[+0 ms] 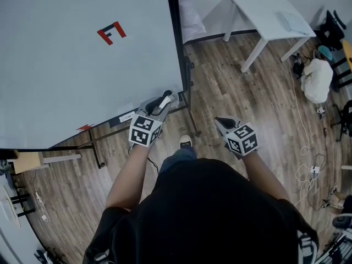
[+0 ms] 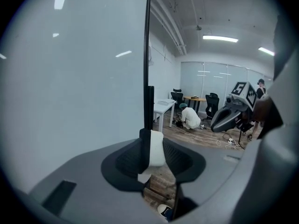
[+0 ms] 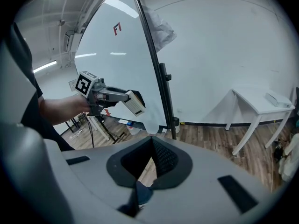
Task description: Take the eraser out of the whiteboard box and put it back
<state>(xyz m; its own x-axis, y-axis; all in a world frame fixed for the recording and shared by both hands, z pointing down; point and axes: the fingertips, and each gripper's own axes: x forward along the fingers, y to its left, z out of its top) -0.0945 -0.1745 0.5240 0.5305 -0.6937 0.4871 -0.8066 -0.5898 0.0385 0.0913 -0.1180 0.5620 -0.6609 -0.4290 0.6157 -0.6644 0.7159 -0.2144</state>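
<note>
**Left gripper holds the eraser at the board's edge; right gripper empty**

The whiteboard (image 1: 71,65), with a small red mark (image 1: 111,32) high on it, fills the left of the head view. Its dark frame edge (image 1: 175,37) runs down towards the left gripper (image 1: 163,103).

That gripper is raised beside the board's lower right corner. Its jaws are pressed together on the eraser (image 2: 157,149). In the left gripper view the eraser stands upright between the two fingers, its white face to the right and a dark face to the left, with its top rising just above the fingertips. It is lifted clear of the floor, close to the frame edge. I cannot make out the whiteboard box itself.

The right gripper (image 3: 150,141) is held apart from the left one, over the wooden floor (image 1: 247,92). Its jaws meet at the tips with nothing between them.

A white table (image 1: 275,16) stands against the wall at the far right.
</note>
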